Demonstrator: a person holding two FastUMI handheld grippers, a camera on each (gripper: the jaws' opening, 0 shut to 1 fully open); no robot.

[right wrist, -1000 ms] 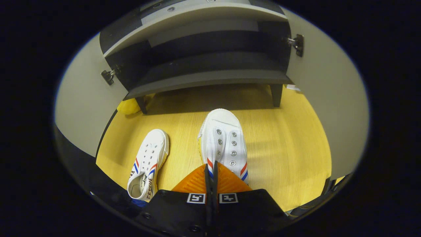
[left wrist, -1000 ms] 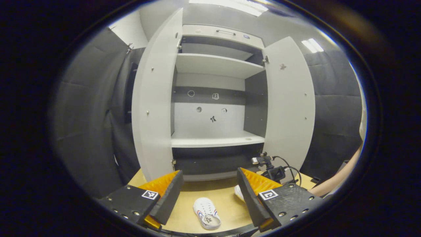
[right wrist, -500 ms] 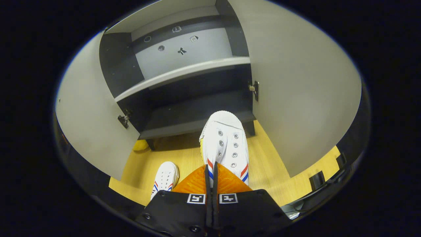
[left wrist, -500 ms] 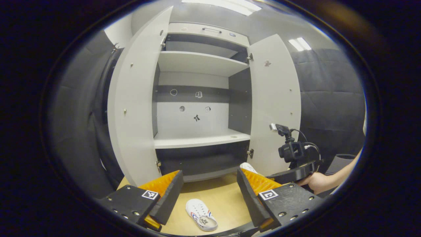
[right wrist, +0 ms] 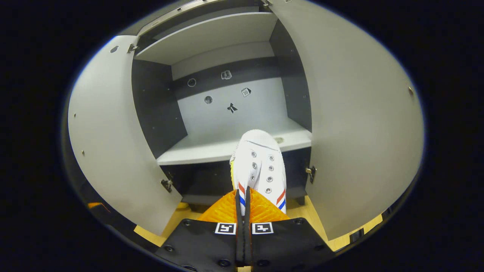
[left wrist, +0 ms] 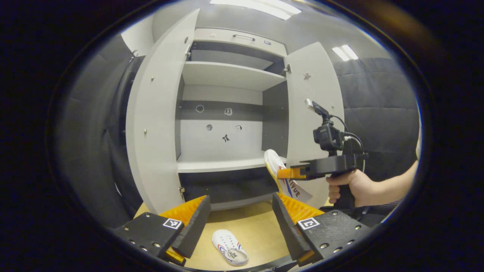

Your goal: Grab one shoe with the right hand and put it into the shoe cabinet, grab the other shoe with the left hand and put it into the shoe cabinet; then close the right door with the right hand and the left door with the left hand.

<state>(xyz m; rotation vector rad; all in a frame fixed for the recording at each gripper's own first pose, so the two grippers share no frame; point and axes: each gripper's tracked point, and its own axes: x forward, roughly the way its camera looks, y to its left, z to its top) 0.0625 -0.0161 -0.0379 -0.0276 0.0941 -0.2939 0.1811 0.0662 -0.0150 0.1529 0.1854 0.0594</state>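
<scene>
1. In the left gripper view we see the second white canvas shoe with red and blue side stripes (left wrist: 229,252) lying flat on the pale wooden floor (left wrist: 261,230), between and a little ahead of the left gripper (left wrist: 241,219).
2. That view also takes in the whole tall grey two-door shoe cabinet (left wrist: 227,113), both doors swung wide, and the person's hand (left wrist: 349,187) holding the right gripper (left wrist: 289,173) from the side, in front of the right door (left wrist: 314,124).
3. From that side we see the first white canvas shoe (left wrist: 281,177) hanging tilted, toe up, its toe level with the front edge of the light grey middle shelf (left wrist: 219,165).
4. The right gripper view looks along that held shoe (right wrist: 258,166) into the cabinet: its toe points at the middle shelf (right wrist: 204,149), between the left door (right wrist: 113,128) and the right door (right wrist: 363,124).
5. The right gripper (right wrist: 242,200) has its jaws pressed nearly together, pinching the heel end of the shoe.
6. The left gripper's jaws are spread wide and touch nothing.
</scene>
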